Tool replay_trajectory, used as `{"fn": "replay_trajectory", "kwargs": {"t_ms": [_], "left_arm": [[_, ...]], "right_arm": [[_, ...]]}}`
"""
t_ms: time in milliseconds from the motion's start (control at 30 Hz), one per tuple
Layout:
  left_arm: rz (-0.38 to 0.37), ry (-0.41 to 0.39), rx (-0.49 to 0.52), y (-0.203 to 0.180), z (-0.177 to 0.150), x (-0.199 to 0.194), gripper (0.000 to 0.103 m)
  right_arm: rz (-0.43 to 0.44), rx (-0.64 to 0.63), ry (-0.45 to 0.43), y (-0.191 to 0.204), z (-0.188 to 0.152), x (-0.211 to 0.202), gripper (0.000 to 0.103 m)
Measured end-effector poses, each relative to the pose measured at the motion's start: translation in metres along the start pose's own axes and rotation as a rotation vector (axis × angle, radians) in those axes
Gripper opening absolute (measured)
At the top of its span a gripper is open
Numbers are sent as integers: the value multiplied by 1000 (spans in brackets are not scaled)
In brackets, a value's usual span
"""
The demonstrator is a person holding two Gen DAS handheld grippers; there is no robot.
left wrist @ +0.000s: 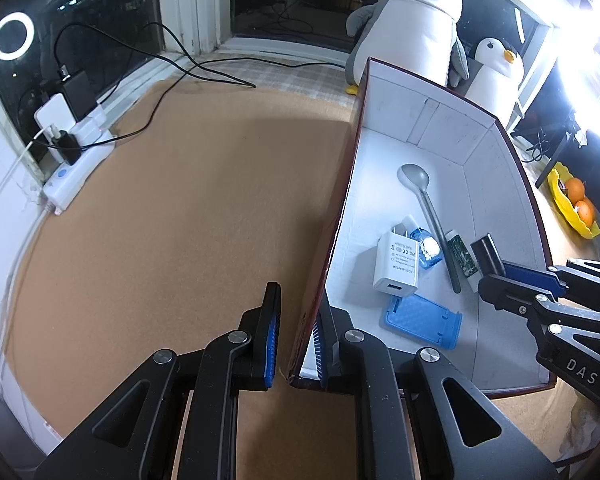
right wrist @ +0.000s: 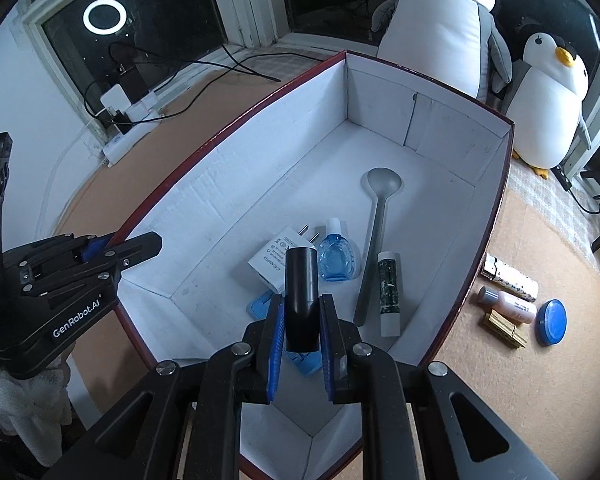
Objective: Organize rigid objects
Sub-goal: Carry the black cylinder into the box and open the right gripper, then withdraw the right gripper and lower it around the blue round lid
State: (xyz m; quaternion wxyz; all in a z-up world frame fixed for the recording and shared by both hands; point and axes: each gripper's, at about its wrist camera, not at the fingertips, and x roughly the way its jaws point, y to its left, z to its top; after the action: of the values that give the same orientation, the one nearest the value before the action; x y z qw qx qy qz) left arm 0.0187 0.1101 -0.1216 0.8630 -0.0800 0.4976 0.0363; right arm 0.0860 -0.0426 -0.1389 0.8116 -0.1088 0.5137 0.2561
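Observation:
A white-lined box with a dark red rim (right wrist: 228,128) (left wrist: 364,92) stands on the brown mat. In it lie a grey spoon (right wrist: 374,236), a white charger (left wrist: 396,266), a blue bottle (right wrist: 336,256), a green-white tube (right wrist: 389,292) and a blue phone stand (left wrist: 424,320). My right gripper (right wrist: 300,332) is shut on a black cylinder (right wrist: 300,280) and holds it above the box floor; it also shows in the left wrist view (left wrist: 496,268). My left gripper (left wrist: 296,336) straddles the box's left wall near its front corner, with the inner finger on the wall and a gap at the outer one.
Right of the box on the mat lie a patterned tube (right wrist: 510,276), a pink bottle (right wrist: 508,304), a gold clip (right wrist: 504,328) and a blue round lid (right wrist: 552,322). Two plush penguins (right wrist: 444,28) stand behind. A power strip with cables (left wrist: 80,160) sits far left. A yellow fruit bowl (left wrist: 572,200) stands right.

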Motion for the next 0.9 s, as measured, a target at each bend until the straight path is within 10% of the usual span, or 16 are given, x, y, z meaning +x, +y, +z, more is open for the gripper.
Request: {"fn": "replay_trajectory", "kwargs": {"t_ms": [533, 733, 900], "left_arm": [[0, 0, 1, 0, 0, 0, 14], [0, 0, 0, 0, 0, 0, 14], [0, 0, 1, 0, 0, 0, 14]], "right_arm": [[-67, -27, -19, -1, 12, 3, 15], [-87, -43, -42, 1, 13, 0, 43], [-85, -40, -52, 1, 14, -4, 44]]}}
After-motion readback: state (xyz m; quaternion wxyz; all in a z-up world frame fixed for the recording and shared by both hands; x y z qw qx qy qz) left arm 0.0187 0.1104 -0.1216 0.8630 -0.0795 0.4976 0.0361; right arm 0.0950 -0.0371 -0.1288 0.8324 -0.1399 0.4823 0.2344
